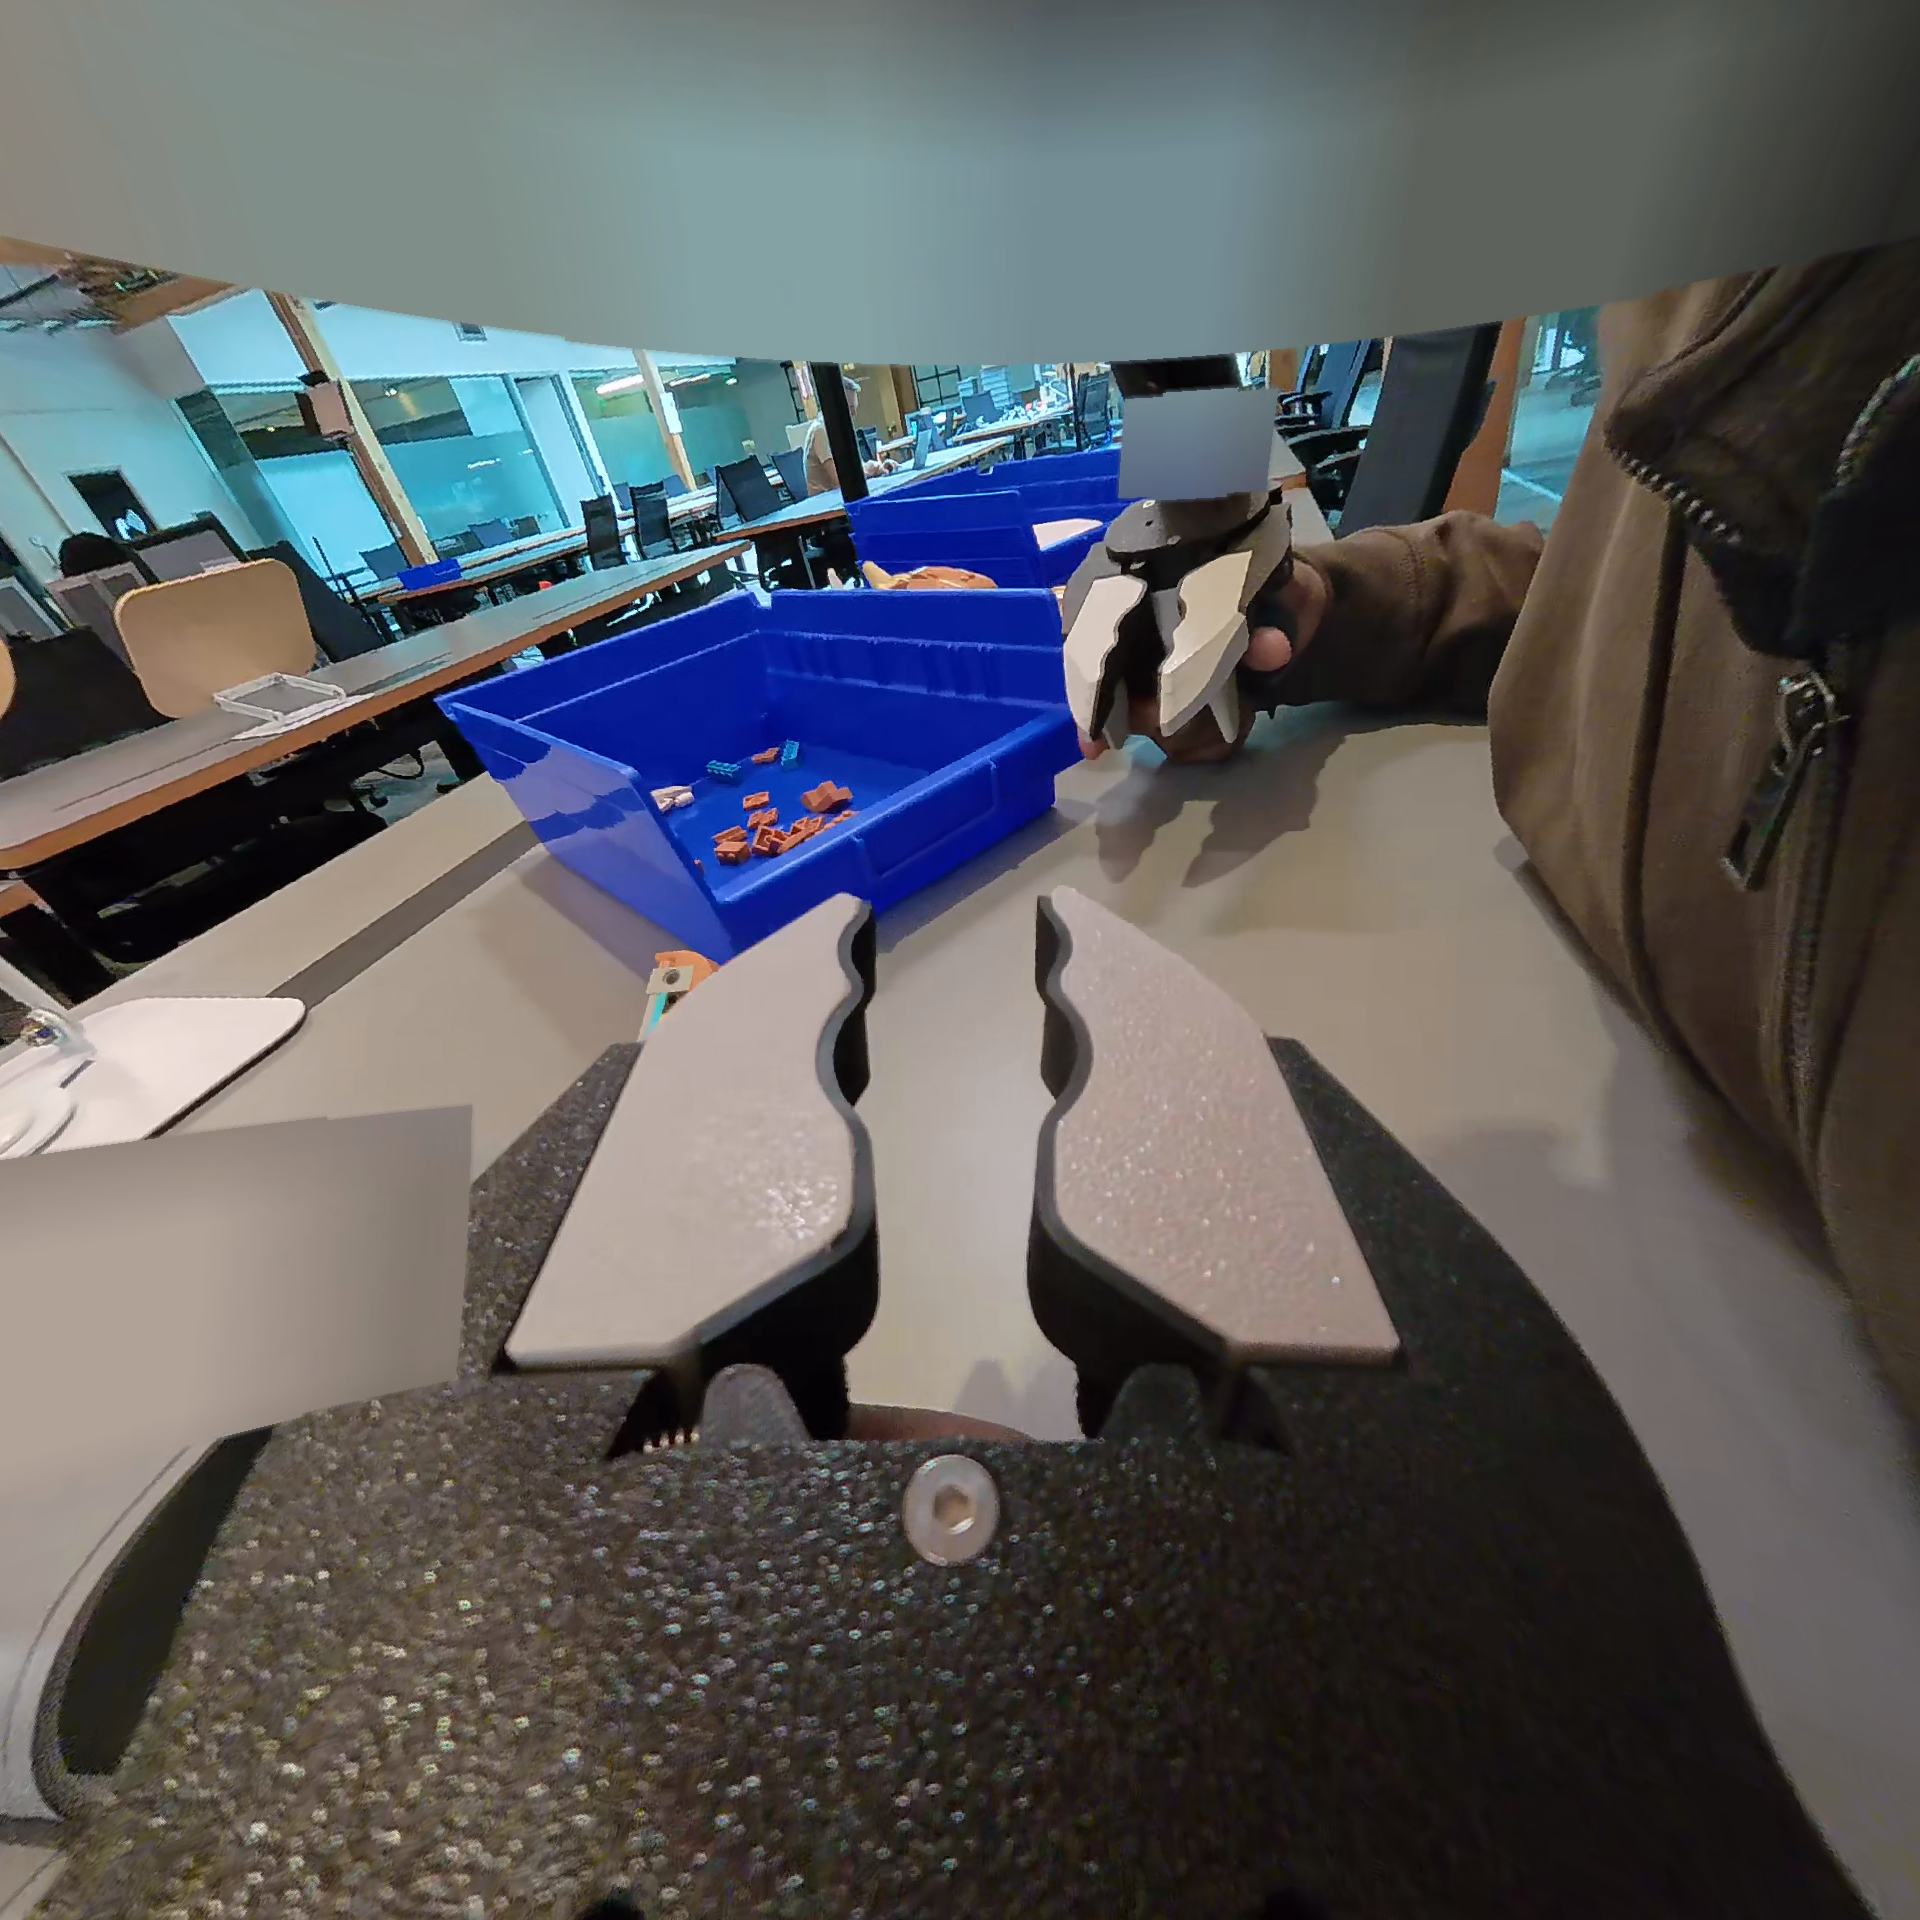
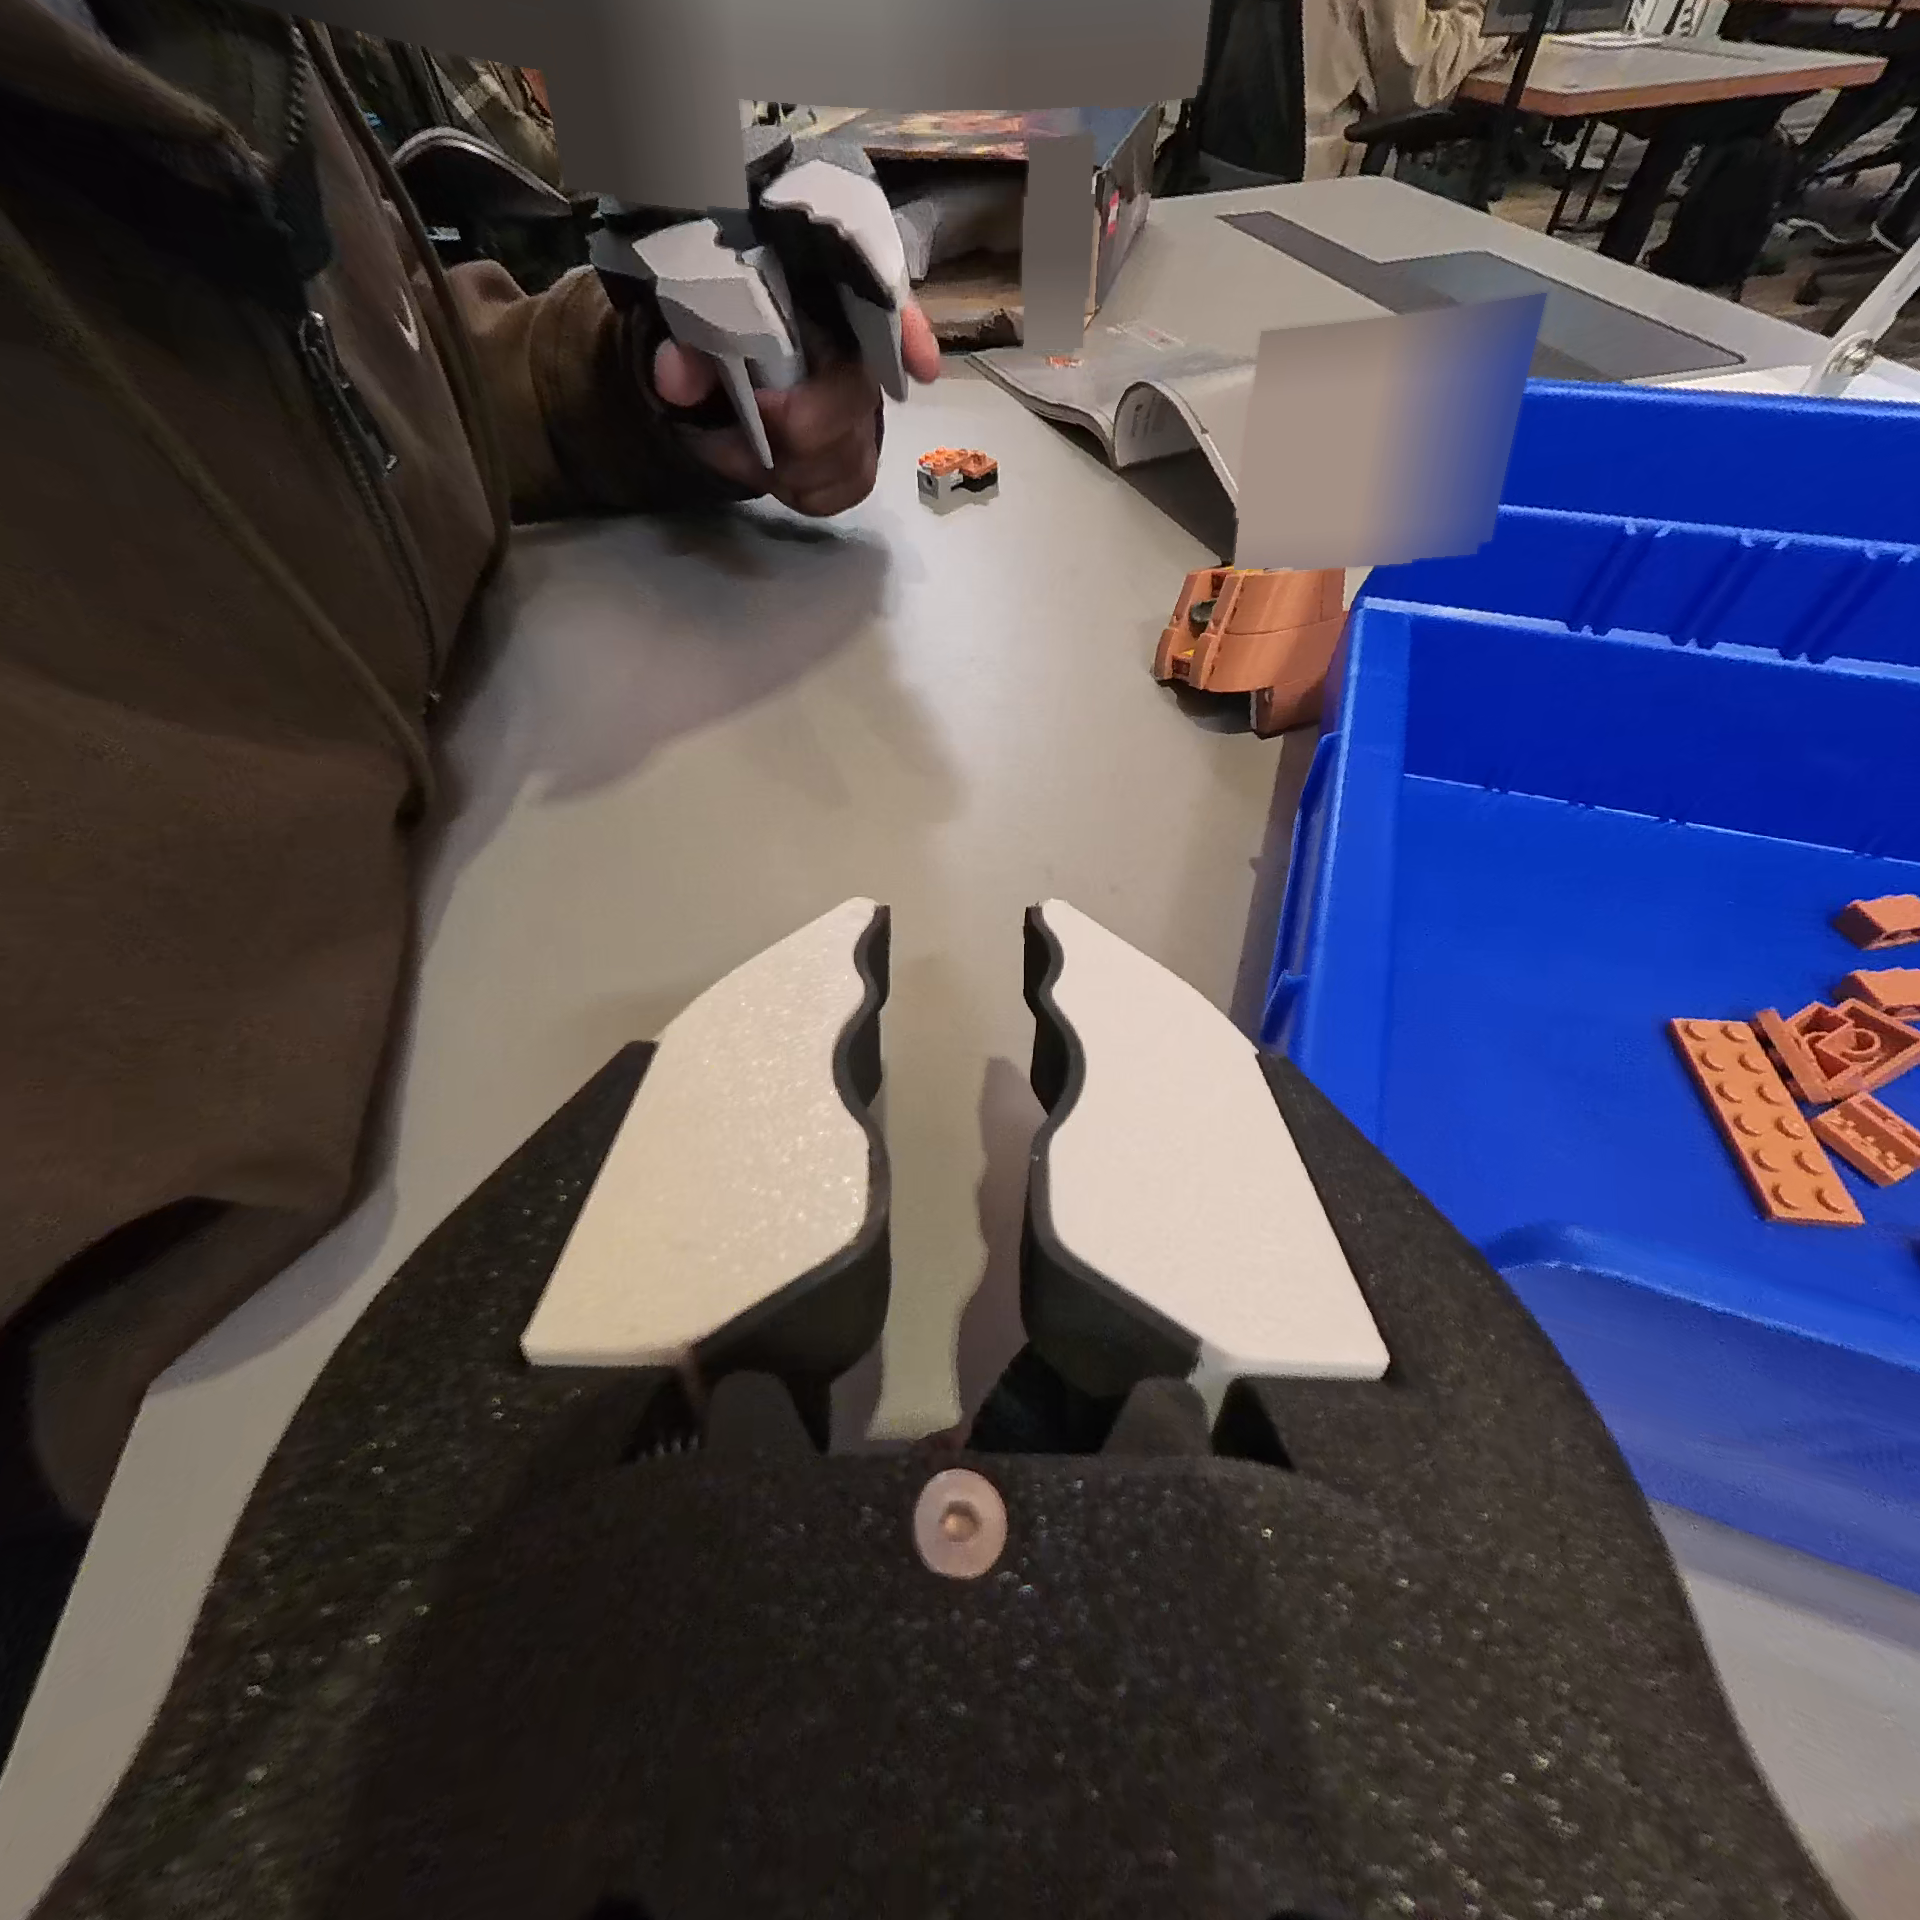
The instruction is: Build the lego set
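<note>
Left claw (image 1: 956, 925) and right claw (image 2: 956, 925) both spread, gripping nothing, above the grey counter (image 2: 790, 727); blue bin (image 2: 1558, 1039) of orange bricks (image 2: 1761, 1127) right of the right claw.

blue bin (image 2: 1538, 935), orange bricks (image 2: 1756, 1132), grey table (image 2: 831, 727), brown jacket (image 2: 187, 623)

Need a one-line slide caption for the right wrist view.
Open right gripper hovers empty over grey table beside blue bin of orange bricks.

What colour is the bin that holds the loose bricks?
Blue. The bin shows best in the left wrist view.
</note>
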`<state>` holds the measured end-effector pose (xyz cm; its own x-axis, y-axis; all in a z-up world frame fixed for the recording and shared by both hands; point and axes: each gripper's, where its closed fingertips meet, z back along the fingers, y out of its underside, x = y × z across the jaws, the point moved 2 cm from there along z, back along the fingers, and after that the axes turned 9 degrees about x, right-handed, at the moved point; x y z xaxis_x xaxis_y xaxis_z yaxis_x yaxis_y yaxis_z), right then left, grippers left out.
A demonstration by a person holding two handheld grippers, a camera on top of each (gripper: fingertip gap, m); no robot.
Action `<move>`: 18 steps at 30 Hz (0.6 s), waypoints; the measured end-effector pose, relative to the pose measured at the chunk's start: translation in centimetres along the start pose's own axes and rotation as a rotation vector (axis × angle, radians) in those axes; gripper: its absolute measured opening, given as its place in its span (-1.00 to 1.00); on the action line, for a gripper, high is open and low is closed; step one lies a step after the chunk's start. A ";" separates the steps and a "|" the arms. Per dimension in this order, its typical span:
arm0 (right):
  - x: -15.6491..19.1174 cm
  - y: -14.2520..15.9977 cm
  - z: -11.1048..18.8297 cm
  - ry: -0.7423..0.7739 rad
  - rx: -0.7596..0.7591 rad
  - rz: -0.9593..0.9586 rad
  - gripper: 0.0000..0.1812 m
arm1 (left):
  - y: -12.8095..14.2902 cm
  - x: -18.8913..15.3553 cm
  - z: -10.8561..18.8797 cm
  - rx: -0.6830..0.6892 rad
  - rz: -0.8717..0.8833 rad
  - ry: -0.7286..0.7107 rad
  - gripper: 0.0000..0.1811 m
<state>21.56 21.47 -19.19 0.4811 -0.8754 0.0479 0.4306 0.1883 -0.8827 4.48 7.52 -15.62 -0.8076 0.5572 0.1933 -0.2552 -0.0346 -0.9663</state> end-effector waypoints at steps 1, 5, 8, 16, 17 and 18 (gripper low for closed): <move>0.0 0.0 0.0 -0.001 0.000 -0.001 -0.73 | 0.0 0.0 0.0 -0.001 0.001 -0.002 -0.68; 0.0 0.0 0.1 -0.005 -0.003 -0.004 -0.73 | 0.1 0.1 -0.1 0.003 0.010 -0.003 -0.68; 0.0 0.0 0.1 -0.009 -0.005 -0.007 -0.73 | 0.2 0.2 -0.1 0.009 0.013 -0.007 -0.68; -0.1 -0.1 0.2 -0.015 -0.015 -0.018 -0.75 | -0.2 0.5 0.1 -0.007 0.029 -0.018 -0.68; -0.1 -0.1 0.2 -0.014 -0.015 -0.018 -0.75 | -0.3 0.6 0.2 -0.012 0.032 -0.021 -0.68; -0.1 -0.1 0.2 -0.012 -0.014 -0.018 -0.75 | -0.4 0.7 0.4 -0.019 0.038 -0.024 -0.68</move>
<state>21.59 21.60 -19.03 0.4823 -0.8733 0.0691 0.4287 0.1666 -0.8879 3.87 7.60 -15.04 -0.8289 0.5358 0.1607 -0.2143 -0.0388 -0.9760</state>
